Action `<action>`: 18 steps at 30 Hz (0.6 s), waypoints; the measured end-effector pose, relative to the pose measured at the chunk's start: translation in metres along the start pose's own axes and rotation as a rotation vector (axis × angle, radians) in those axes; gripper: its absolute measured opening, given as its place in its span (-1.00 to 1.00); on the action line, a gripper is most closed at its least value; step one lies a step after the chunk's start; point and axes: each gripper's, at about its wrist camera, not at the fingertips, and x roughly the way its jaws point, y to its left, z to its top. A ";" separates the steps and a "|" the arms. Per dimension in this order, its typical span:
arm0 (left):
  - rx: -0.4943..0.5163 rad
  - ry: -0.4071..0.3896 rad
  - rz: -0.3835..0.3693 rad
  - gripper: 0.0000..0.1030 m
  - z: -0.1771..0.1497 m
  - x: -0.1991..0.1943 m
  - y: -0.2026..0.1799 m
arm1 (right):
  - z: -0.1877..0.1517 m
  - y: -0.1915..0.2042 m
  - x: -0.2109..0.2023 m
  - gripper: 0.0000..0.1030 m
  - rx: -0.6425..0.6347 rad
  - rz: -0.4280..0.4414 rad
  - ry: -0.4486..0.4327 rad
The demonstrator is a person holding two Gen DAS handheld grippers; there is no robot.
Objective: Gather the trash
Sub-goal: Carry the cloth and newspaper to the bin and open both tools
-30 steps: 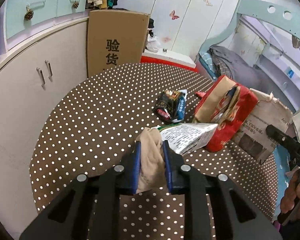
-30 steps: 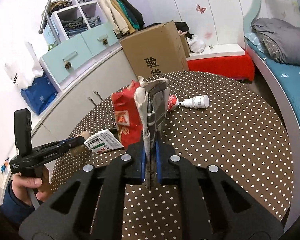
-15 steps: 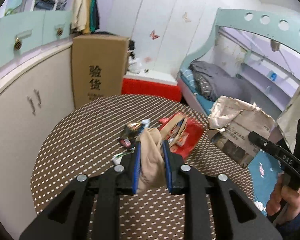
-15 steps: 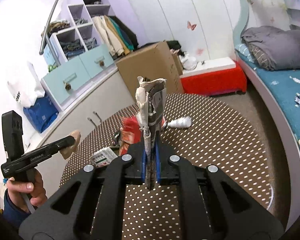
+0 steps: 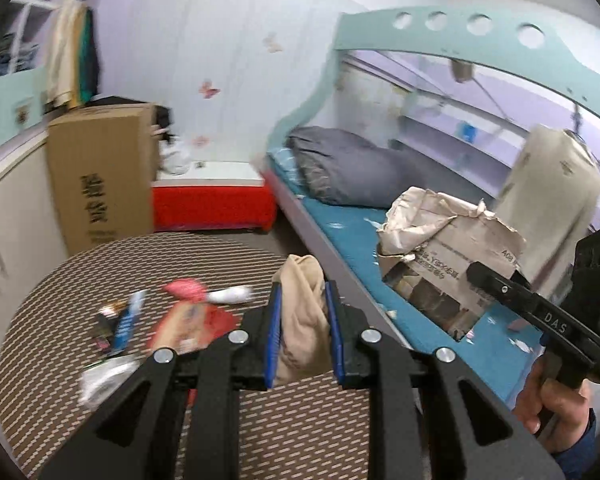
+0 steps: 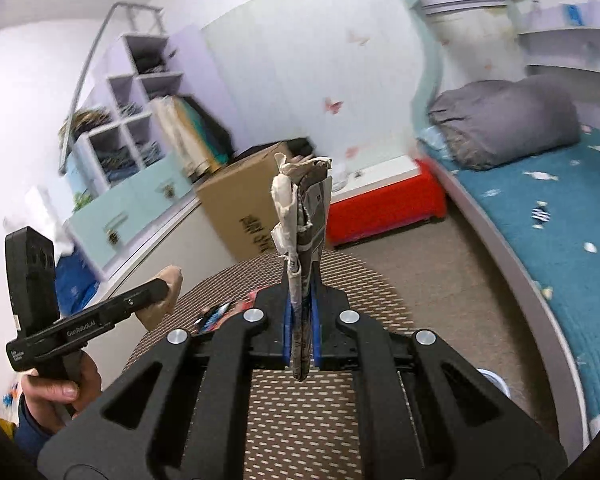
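Gripping crumpled beige wad point(image 5: 302, 320), torn cardboard point(image 6: 302, 240)

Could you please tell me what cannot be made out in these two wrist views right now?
- Left wrist view: the trash left on the table is smeared by motion blur; the items cannot be identified.
- Left wrist view: the print on the torn carton in the right gripper is too small to read.
- Right wrist view: the beige wad is partly hidden by the left gripper.
- Neither view shows a trash bin.

wrappers point(image 5: 128, 320) on table point(image 5: 60, 280) | box point(image 5: 100, 184) behind | bed point(image 5: 340, 216) right
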 end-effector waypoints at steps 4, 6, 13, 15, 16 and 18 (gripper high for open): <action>0.030 0.025 -0.062 -0.61 0.001 0.025 -0.038 | 0.002 -0.035 -0.024 -0.86 0.052 -0.106 -0.028; 0.044 0.043 -0.094 -0.61 0.001 0.039 -0.054 | 0.002 -0.051 -0.033 -0.86 0.075 -0.151 -0.037; 0.096 0.129 -0.183 -0.61 -0.007 0.087 -0.110 | -0.014 -0.116 -0.044 -0.86 0.196 -0.294 -0.011; 0.112 0.170 -0.207 -0.61 -0.012 0.109 -0.127 | -0.023 -0.134 -0.040 -0.86 0.237 -0.319 0.008; 0.118 0.188 -0.215 -0.61 -0.014 0.118 -0.134 | -0.028 -0.143 -0.037 -0.86 0.252 -0.332 0.020; 0.135 0.231 -0.227 -0.61 -0.020 0.140 -0.149 | -0.038 -0.159 -0.029 -0.86 0.283 -0.361 0.053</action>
